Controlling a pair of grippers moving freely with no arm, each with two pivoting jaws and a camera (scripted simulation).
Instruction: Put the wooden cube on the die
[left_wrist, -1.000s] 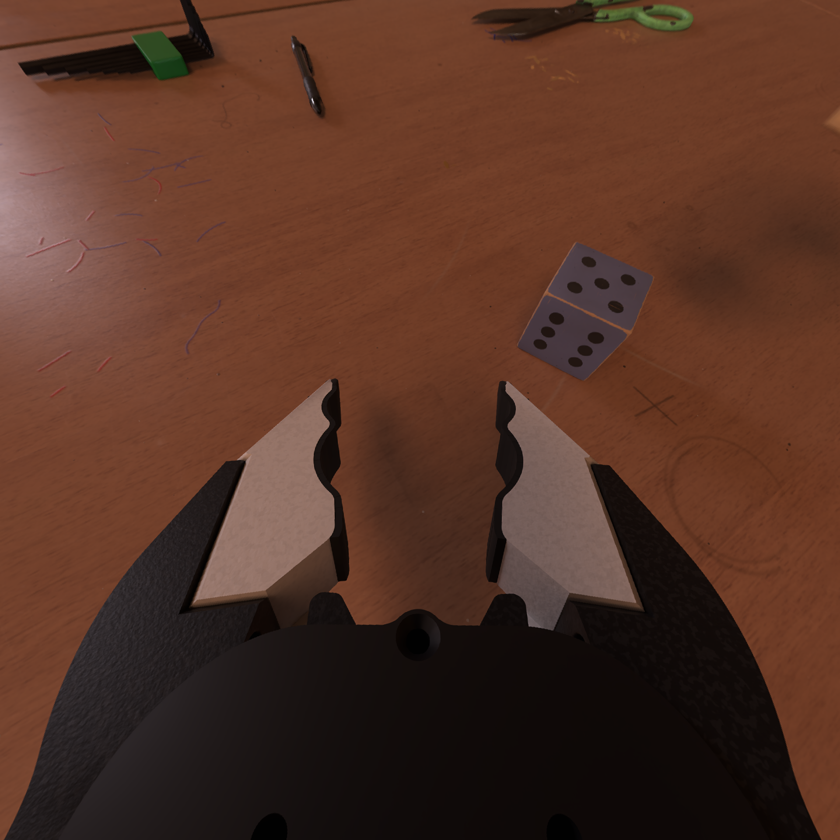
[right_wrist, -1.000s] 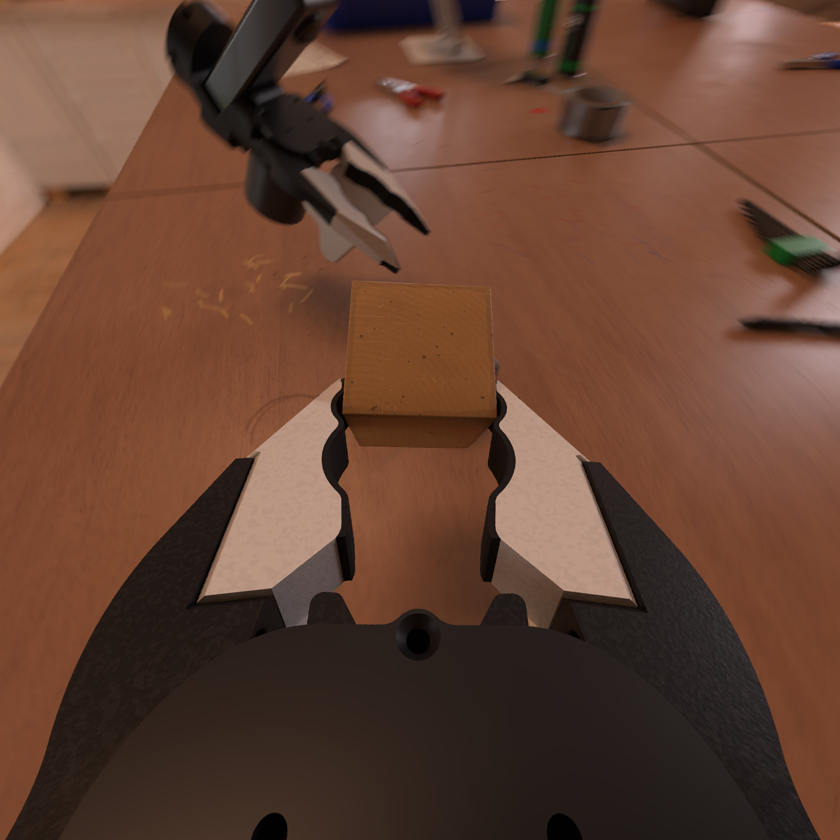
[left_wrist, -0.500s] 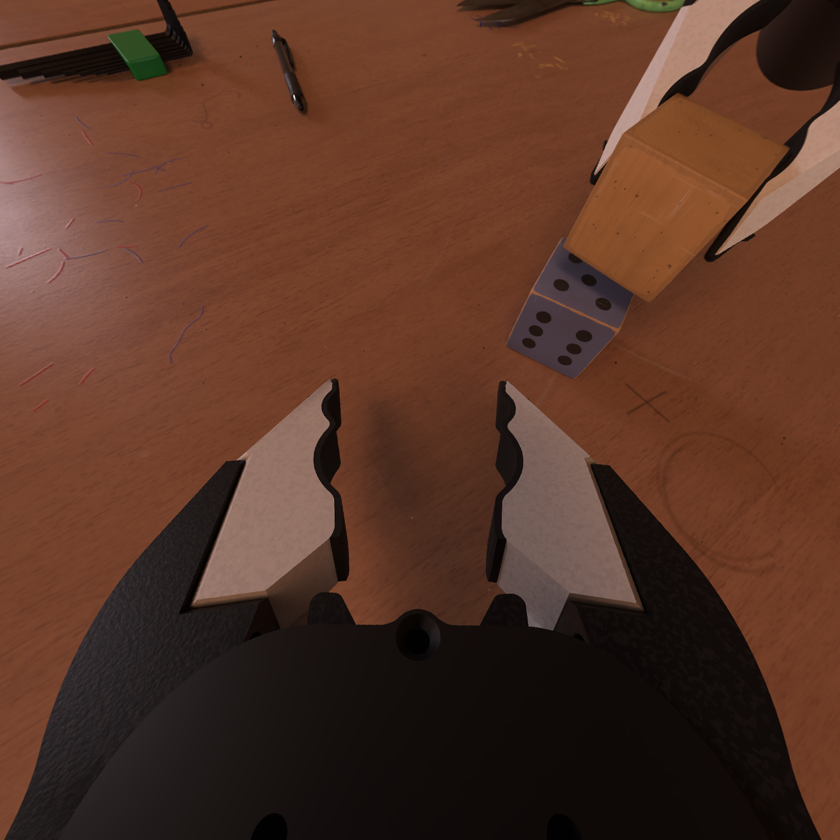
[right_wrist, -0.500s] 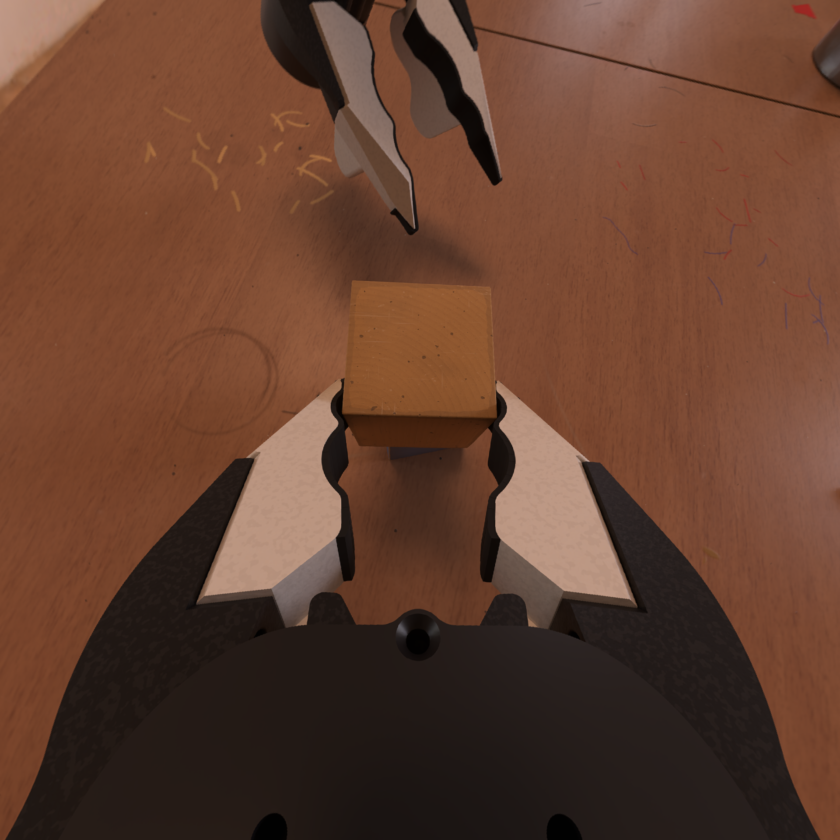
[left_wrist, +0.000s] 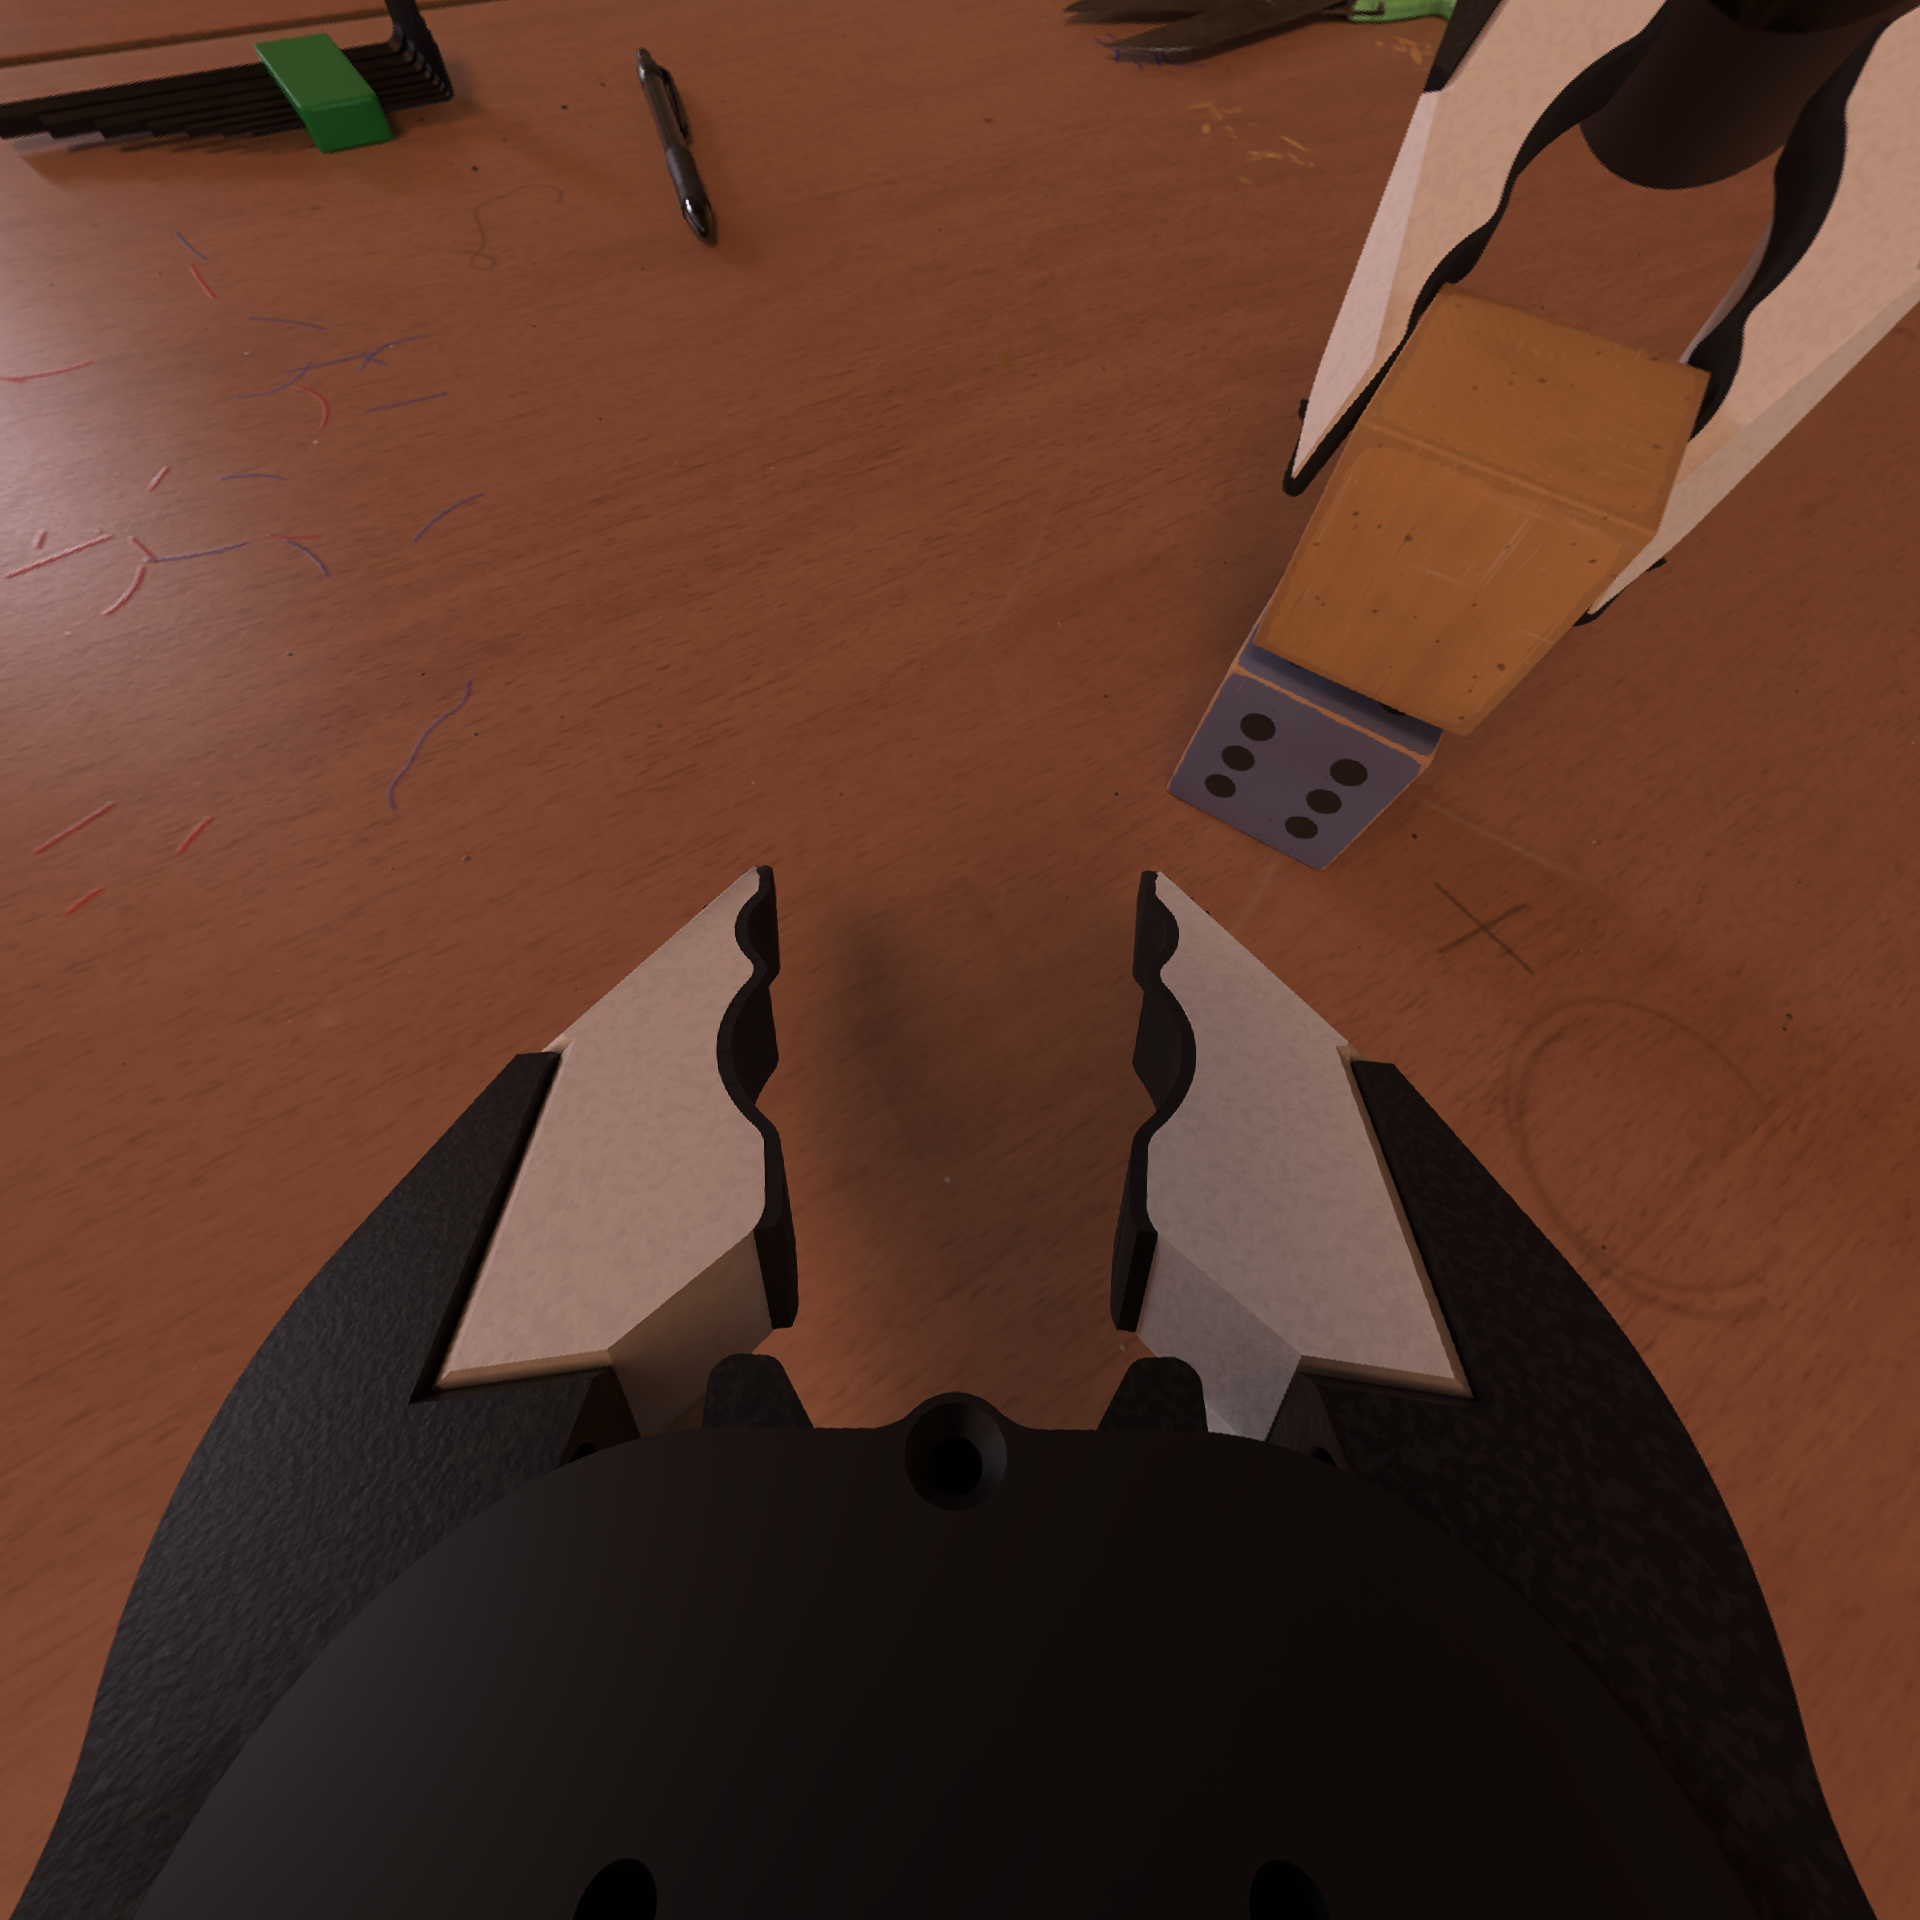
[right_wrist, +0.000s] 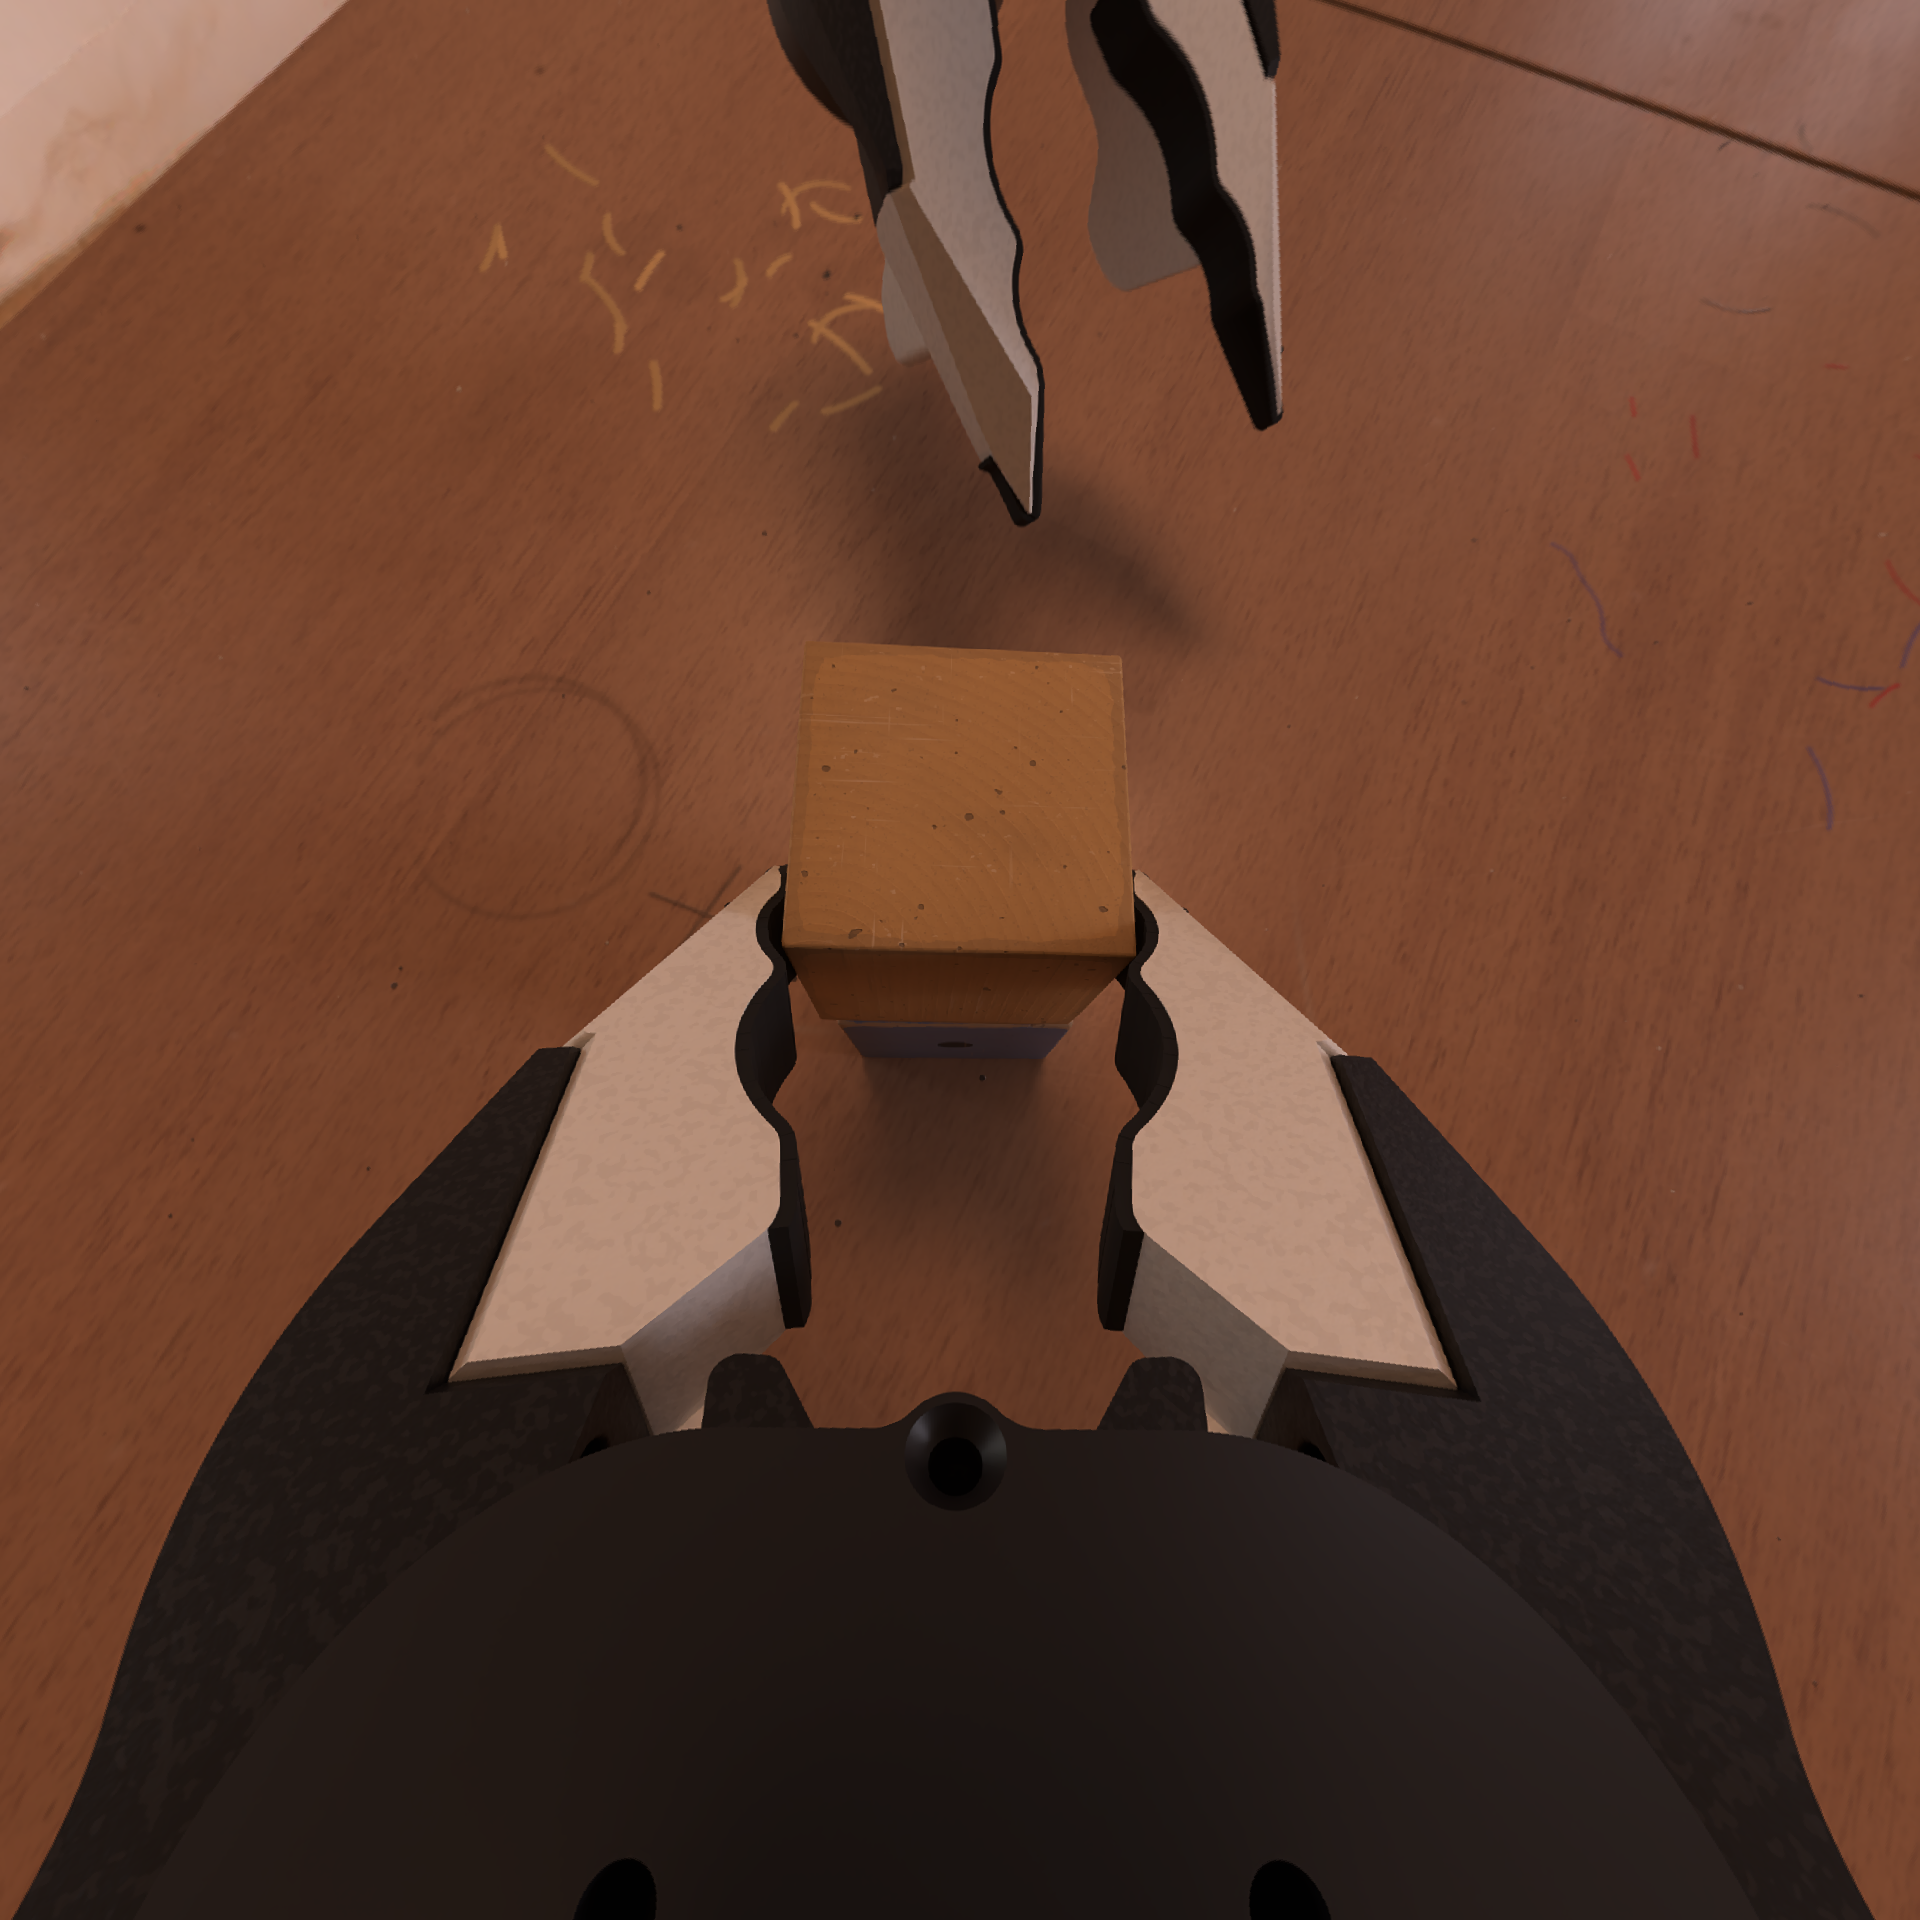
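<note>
My right gripper (right_wrist: 956, 894) is shut on the wooden cube (right_wrist: 961, 800) and holds it right over the grey die (right_wrist: 951, 1042), of which only a thin strip shows under the cube. In the left wrist view the cube (left_wrist: 1455, 530) sits at or just above the top of the die (left_wrist: 1288, 784), between the right gripper's pale fingers (left_wrist: 1382, 281); I cannot tell if they touch. My left gripper (left_wrist: 954, 878) is open and empty, hanging above the table to the near left of the die. It also shows in the right wrist view (right_wrist: 1143, 457), beyond the cube.
On the brown table (left_wrist: 831, 520) a pen (left_wrist: 675, 145) and a black hex key set with a green holder (left_wrist: 312, 94) lie at the far left. Scissors (left_wrist: 1226, 16) lie at the top edge. A drawn circle (left_wrist: 1642, 1143) and a cross (left_wrist: 1484, 930) mark the table near the die.
My right gripper has come down with the cube over the die, so the cube now covers the die's top face. My left gripper has stayed open and nearly still.
</note>
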